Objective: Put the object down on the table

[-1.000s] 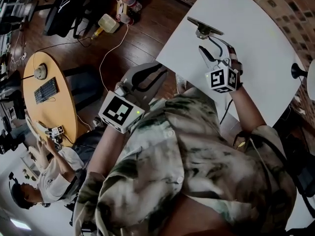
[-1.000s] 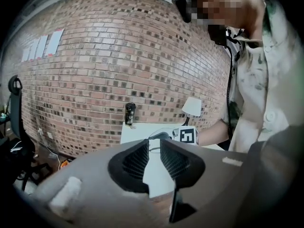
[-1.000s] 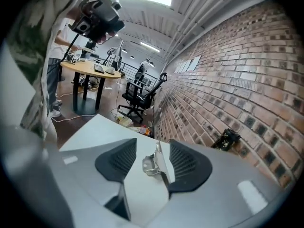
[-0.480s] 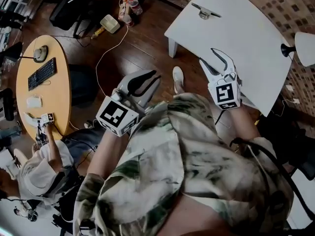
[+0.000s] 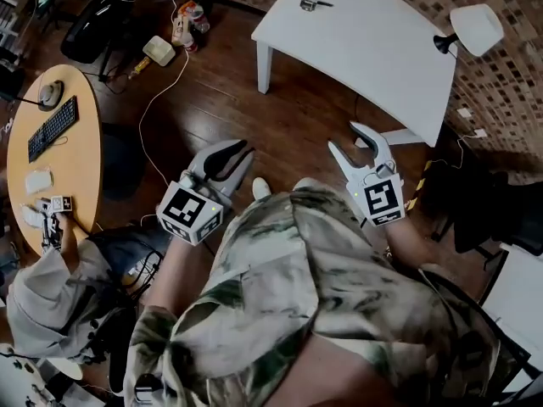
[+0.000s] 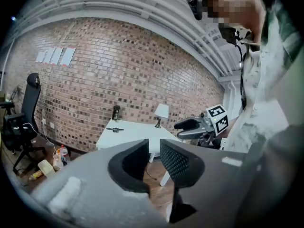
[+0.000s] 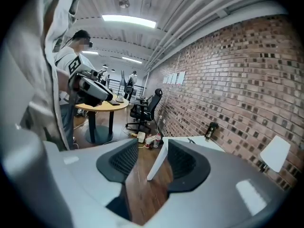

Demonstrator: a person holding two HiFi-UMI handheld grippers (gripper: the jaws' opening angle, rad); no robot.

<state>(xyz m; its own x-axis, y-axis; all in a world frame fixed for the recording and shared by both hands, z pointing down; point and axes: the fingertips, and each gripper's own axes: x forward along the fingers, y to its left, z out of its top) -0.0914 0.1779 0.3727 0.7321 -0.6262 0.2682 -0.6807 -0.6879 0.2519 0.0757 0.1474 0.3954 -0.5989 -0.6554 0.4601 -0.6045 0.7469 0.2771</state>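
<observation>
One dark object (image 5: 307, 1) on white table (image 5: 373, 53), long axis left-right.

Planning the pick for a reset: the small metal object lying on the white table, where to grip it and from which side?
Probably at its middle, straight down from above. The metal object lies flat on the white table: a thin bar with a bulkier lump at mid-length. Close the jaws across the bar's narrow width at that lump. Finer shape is too small to tell.
</observation>
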